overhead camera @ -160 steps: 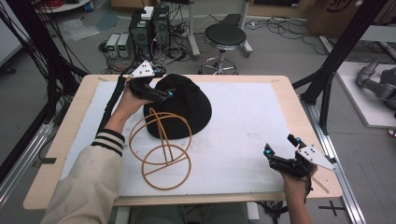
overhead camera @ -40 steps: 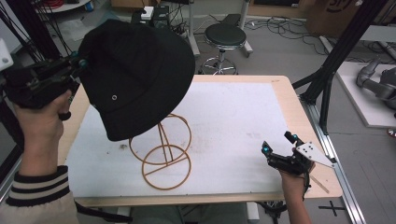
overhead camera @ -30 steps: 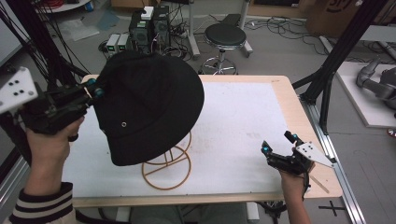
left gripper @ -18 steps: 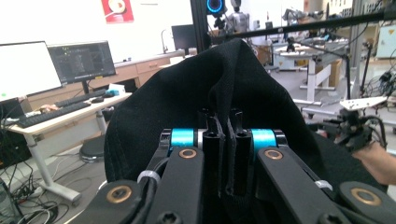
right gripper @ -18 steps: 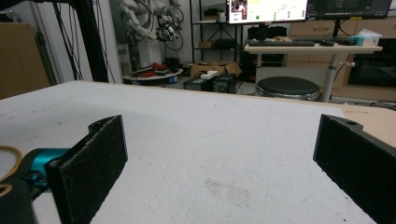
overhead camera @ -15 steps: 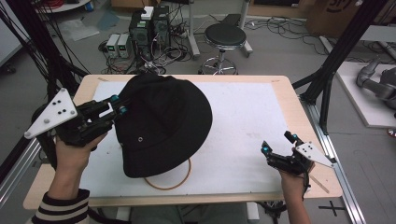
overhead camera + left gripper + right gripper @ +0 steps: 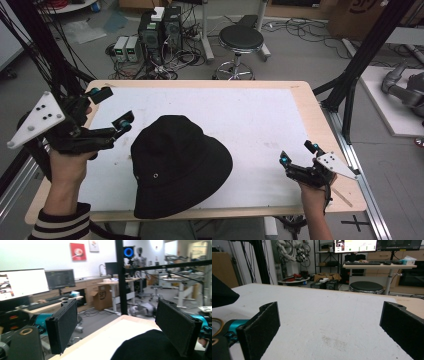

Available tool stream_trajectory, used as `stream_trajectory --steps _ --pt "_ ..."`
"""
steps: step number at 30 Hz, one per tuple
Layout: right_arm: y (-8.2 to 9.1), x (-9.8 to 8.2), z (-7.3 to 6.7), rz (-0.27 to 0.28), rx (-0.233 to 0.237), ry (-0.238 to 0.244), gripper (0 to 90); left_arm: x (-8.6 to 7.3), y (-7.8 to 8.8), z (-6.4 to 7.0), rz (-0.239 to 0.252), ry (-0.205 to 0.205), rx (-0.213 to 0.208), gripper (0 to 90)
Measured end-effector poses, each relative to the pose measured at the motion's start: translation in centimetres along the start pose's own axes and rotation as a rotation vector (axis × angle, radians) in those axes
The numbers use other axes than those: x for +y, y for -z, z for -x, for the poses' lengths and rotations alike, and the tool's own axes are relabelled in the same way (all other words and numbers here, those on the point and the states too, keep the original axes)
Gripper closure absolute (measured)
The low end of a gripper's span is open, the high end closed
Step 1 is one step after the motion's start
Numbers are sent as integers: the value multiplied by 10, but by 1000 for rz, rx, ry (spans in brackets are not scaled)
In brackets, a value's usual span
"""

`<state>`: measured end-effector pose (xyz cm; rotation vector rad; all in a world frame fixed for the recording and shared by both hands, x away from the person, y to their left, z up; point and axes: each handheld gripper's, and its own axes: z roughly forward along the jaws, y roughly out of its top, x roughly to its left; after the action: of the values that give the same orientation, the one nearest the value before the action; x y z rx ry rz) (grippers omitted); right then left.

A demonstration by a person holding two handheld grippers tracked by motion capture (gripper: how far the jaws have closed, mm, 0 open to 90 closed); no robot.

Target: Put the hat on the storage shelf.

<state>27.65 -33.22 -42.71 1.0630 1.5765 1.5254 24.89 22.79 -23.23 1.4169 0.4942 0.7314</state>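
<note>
A black fabric bucket hat [image 7: 177, 167] with a floppy brim sits domed at lower centre of the white worktop [image 7: 260, 125], probably over a stand. The left gripper [image 7: 111, 111], just opened, is empty beside it; the right gripper [image 7: 298, 153] gapes empty.

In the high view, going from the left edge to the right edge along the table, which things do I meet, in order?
Left gripper with the grey three-cornered plate, jaws open → black fabric bucket hat resting on the white table mat → bare stretch of white table mat → right gripper, jaws open.
</note>
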Motion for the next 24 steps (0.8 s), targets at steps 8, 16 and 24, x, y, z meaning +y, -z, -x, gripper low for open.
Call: stream_trajectory --steps 8,16,24 --pt "-1 1 -1 4 -1 1 24 -4 21 -25 35 27 151 182" --pt "-2 2 -2 15 -3 3 24 -25 41 -46 49 62 305 179" --pt "-3 3 -1 40 -21 -21 24 -56 58 -56 64 48 419 180"
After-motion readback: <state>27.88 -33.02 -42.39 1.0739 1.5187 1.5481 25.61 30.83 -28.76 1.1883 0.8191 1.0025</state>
